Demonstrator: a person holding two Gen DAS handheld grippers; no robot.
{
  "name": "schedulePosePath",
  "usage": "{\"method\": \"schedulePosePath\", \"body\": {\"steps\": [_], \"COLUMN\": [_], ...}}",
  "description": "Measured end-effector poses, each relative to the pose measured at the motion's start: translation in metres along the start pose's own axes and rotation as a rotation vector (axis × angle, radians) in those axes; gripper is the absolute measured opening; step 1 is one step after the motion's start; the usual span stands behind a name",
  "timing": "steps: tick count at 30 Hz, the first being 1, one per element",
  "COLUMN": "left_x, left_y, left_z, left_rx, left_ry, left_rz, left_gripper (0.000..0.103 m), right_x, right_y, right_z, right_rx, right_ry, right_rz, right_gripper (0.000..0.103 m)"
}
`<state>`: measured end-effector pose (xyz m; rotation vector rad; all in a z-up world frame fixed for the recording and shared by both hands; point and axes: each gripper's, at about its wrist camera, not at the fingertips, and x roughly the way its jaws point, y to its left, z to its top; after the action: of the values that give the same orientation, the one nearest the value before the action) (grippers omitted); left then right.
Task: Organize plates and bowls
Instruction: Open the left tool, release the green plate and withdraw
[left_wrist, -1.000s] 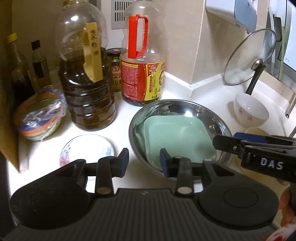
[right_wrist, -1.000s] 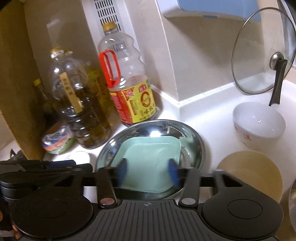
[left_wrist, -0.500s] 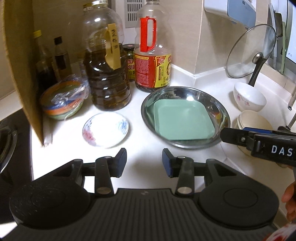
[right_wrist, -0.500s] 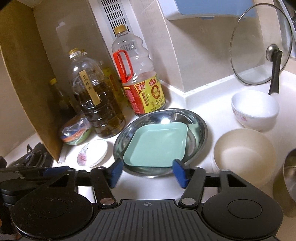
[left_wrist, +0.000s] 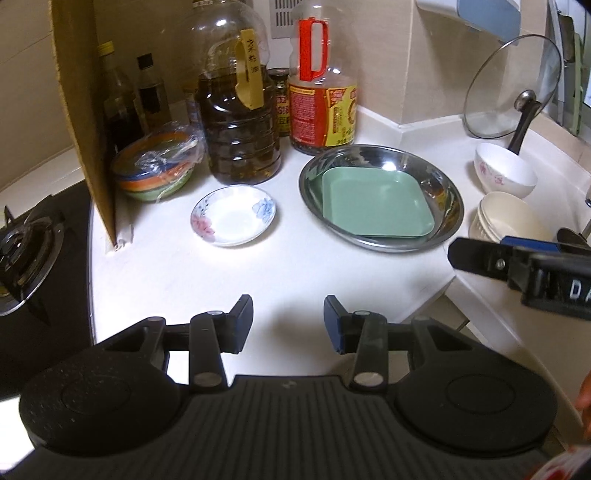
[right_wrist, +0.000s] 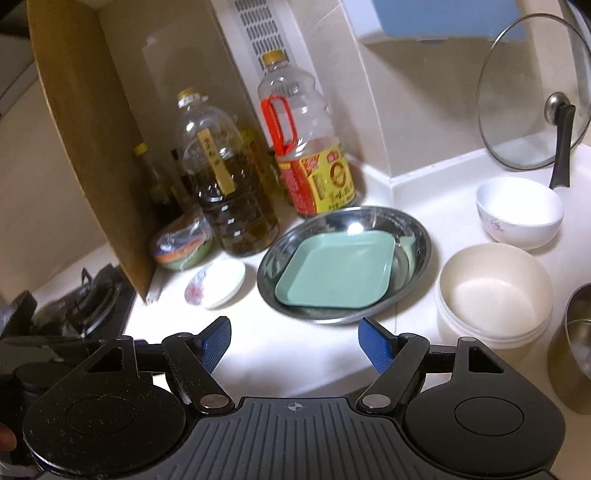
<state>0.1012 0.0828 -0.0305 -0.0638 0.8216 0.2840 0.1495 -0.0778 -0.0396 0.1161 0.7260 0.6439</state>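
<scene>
A green square plate (left_wrist: 375, 206) lies inside a steel round dish (left_wrist: 447, 192) on the white counter; both also show in the right wrist view, the plate (right_wrist: 336, 273) and the dish (right_wrist: 417, 236). A small floral saucer (left_wrist: 233, 216) (right_wrist: 216, 282) sits left of the dish. A cream bowl (left_wrist: 506, 221) (right_wrist: 493, 291) and a white floral bowl (left_wrist: 506, 173) (right_wrist: 521, 210) stand to the right. My left gripper (left_wrist: 288, 325) is open and empty, near the counter's front. My right gripper (right_wrist: 295, 345) is open and empty, in front of the dish.
Oil bottles (left_wrist: 240, 122) and a red-handled bottle (left_wrist: 321, 99) stand at the back. A wrapped striped bowl (left_wrist: 155, 171) sits beside a cardboard panel (left_wrist: 85, 110). A gas stove (left_wrist: 26, 243) is at the left. A glass lid (right_wrist: 532, 99) leans on the wall. A steel pot (right_wrist: 576, 347) is far right.
Both grippers have pulled back and up from the steel dish. The right gripper's jaws have opened wider. The dishes have not moved.
</scene>
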Motion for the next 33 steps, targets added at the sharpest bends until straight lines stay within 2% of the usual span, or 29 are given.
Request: {"method": "schedulePosePath", "body": {"steps": [9,15,33], "left_x": [-0.002,-0.001,0.025], "left_y": [0.006,0.016,0.06], "left_z": [-0.002,-0.002,0.011], "left_rx": [-0.016,-0.038,-0.109], "left_ry": [0.007,0.009,0.03], "left_rz": [0.047,0.051,0.075], "left_gripper": [0.039,0.039,0.039], "right_x": [0.009,0.018,0.076], "right_y": [0.005,0.01,0.032], "right_z": [-0.001,0.003,0.013], "right_rx": [-0.008,-0.013,-0.024], "right_ry": [0.049,0.07,0.155], "right_rz": [0.02,0.03,0.073], "right_gripper": [0.076,0.076,0.076]}}
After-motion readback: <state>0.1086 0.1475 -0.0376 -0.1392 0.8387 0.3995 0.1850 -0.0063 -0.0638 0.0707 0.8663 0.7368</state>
